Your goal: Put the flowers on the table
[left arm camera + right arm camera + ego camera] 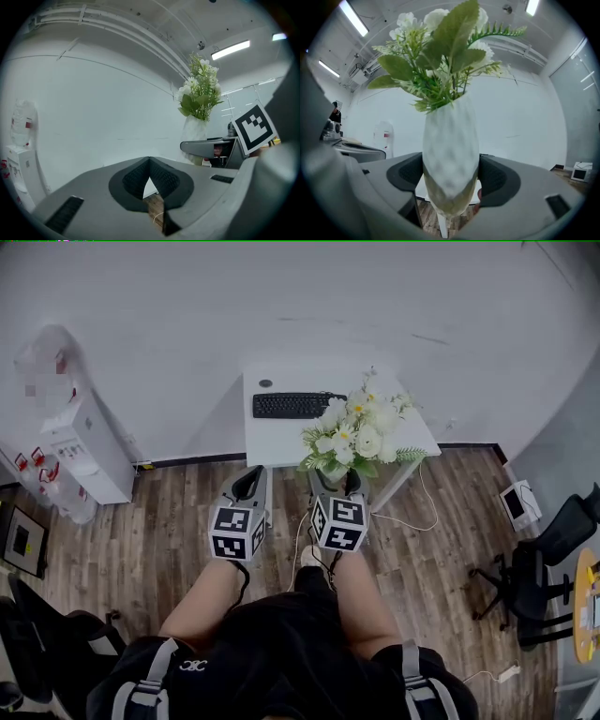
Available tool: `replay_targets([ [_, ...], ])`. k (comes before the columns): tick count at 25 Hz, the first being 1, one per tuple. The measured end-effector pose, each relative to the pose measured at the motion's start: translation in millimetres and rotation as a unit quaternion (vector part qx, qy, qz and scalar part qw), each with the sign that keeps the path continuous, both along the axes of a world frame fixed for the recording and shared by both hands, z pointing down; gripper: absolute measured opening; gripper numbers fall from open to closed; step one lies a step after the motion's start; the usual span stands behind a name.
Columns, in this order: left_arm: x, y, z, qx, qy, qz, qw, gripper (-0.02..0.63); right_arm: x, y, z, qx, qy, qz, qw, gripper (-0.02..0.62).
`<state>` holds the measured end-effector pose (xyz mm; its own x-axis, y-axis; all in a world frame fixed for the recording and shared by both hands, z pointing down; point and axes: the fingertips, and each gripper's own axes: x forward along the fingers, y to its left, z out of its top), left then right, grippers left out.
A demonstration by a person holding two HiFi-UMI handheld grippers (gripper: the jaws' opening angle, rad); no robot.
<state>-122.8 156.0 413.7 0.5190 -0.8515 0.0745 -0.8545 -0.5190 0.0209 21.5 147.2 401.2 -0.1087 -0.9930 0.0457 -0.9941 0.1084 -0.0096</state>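
Wooden floor (pixel 141 521) lay below; the left gripper (pixel 250 476) was clenched empty, while the right gripper (pixel 337 482) at 1 o'clock grasped the vase (pixel 450 154) of flowers (pixel 361 432). At 12 o'clock, the table (pixel 272 442) edge could catch its base and tip it.

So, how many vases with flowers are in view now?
1. The white vase of flowers is gripped by the right tool, held upright near the front edge of the white table. No other shows; one could be hidden out of view.
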Motion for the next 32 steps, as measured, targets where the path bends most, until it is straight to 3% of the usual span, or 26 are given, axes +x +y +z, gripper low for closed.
replay_targets([
  [6,6.9,-49.4,4.6,0.005,-0.007,-0.008,0.9999,0.009,9.9,-52.9,4.9,0.006,0.001,-0.009,1.000,0.365],
  [11,18.7,-121.9,15.7,-0.002,-0.013,-0.025,0.9996,0.009,25.3,-128.2,14.5,0.004,-0.005,-0.021,1.000,0.365],
  [23,103.5,-328.1,21.0,-0.027,-0.016,-0.046,0.9985,0.009,104.6,-349.3,21.0,-0.018,-0.026,-0.049,0.998,0.365],
  [32,142.2,-456.7,16.4,-0.033,-0.020,-0.074,0.9965,0.009,139.8,-484.4,24.4,-0.025,-0.037,-0.084,0.995,0.365],
])
